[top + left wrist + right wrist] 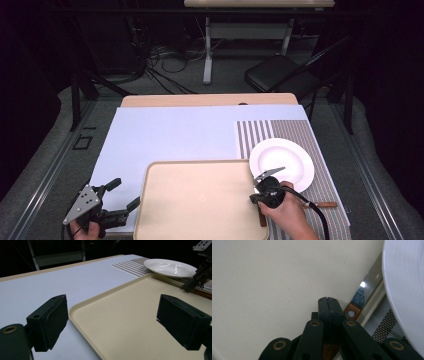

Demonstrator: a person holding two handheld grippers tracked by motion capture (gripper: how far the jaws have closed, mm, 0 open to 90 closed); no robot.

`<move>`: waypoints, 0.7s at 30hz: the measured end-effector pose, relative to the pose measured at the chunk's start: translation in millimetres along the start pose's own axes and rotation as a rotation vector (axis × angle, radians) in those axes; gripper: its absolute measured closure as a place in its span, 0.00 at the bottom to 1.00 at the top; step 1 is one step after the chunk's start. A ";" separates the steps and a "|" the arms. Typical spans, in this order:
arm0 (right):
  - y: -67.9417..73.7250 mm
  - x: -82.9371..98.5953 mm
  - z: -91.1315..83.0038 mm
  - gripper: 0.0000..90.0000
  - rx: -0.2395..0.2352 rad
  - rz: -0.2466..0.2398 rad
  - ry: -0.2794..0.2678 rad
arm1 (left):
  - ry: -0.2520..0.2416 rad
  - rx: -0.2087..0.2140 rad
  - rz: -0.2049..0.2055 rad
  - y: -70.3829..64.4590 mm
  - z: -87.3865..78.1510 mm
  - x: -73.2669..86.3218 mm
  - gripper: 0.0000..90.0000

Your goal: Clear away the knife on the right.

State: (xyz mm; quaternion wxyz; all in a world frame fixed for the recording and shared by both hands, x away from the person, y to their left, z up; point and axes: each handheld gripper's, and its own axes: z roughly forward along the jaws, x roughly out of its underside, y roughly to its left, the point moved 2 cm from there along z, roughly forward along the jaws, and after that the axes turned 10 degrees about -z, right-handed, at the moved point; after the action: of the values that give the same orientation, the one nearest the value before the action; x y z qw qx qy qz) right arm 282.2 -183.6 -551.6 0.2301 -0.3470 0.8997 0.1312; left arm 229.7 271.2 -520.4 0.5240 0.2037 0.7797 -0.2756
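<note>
Knife (359, 298) lies along the tray's (200, 200) right rim beside the plate (281, 164). Right hand-held gripper (329, 301) sits pressed together just beside its wooden handle, apparently clamping nothing. Left hand-held gripper (123, 195) hangs spread wide at the tray's left edge.

Beyond the tongs, a dark room. Grey carpet (200, 75) covers the floor, with black cables (160, 55) tangled on it. A white desk (250, 15) stands at the far end, a black folding chair (280, 75) before it at right.
</note>
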 end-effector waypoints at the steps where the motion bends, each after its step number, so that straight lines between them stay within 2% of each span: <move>1: 0.0 -0.1 -0.1 1.00 0.000 -0.001 -0.001 | 0.000 0.000 0.000 0.1 0.0 0.0 0.12; 6: 1.3 -1.0 -2.2 1.00 0.001 -0.004 -0.005 | -0.001 0.001 -0.001 0.0 0.3 0.1 0.12; 7: 2.0 -1.1 -0.6 1.00 -0.001 -0.007 -0.041 | 0.001 -0.002 -0.001 -0.1 0.2 0.1 0.12; 8: 3.0 -1.6 -1.0 1.00 0.001 -0.009 -0.045 | 0.001 -0.002 -0.001 -0.1 0.3 0.1 0.12; 12: 6.7 -3.6 -5.5 0.98 -0.006 -0.034 -0.023 | 0.001 -0.002 -0.002 0.0 0.4 0.1 0.12; 14: 8.0 -4.5 -6.5 0.95 -0.004 -0.038 -0.037 | 0.000 0.001 -0.002 0.0 0.5 0.1 0.12; 16: 8.3 -5.0 -7.0 0.90 0.006 -0.048 -0.075 | 0.004 0.002 -0.003 0.2 0.4 0.1 0.12; 17: 8.8 -5.4 -9.1 0.88 0.006 -0.050 -0.072 | 0.005 0.003 -0.003 0.2 0.4 0.0 0.12; 18: 9.8 -5.7 -8.6 0.86 0.006 -0.046 -0.114 | 0.005 0.001 -0.003 0.2 0.4 0.0 0.12; 20: 10.6 -6.5 -15.5 0.80 -0.007 -0.059 -0.056 | 0.006 0.001 -0.004 0.3 0.5 -0.1 0.12; 21: 11.0 -7.1 -16.7 0.78 -0.002 -0.065 -0.058 | 0.006 0.000 -0.005 0.3 0.4 0.0 0.12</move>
State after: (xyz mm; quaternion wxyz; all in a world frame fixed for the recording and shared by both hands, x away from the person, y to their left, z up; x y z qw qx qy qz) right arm 273.9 -178.2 -532.8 0.2600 -0.3722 0.8808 0.1344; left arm 230.2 271.1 -520.6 0.5211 0.2027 0.7816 -0.2763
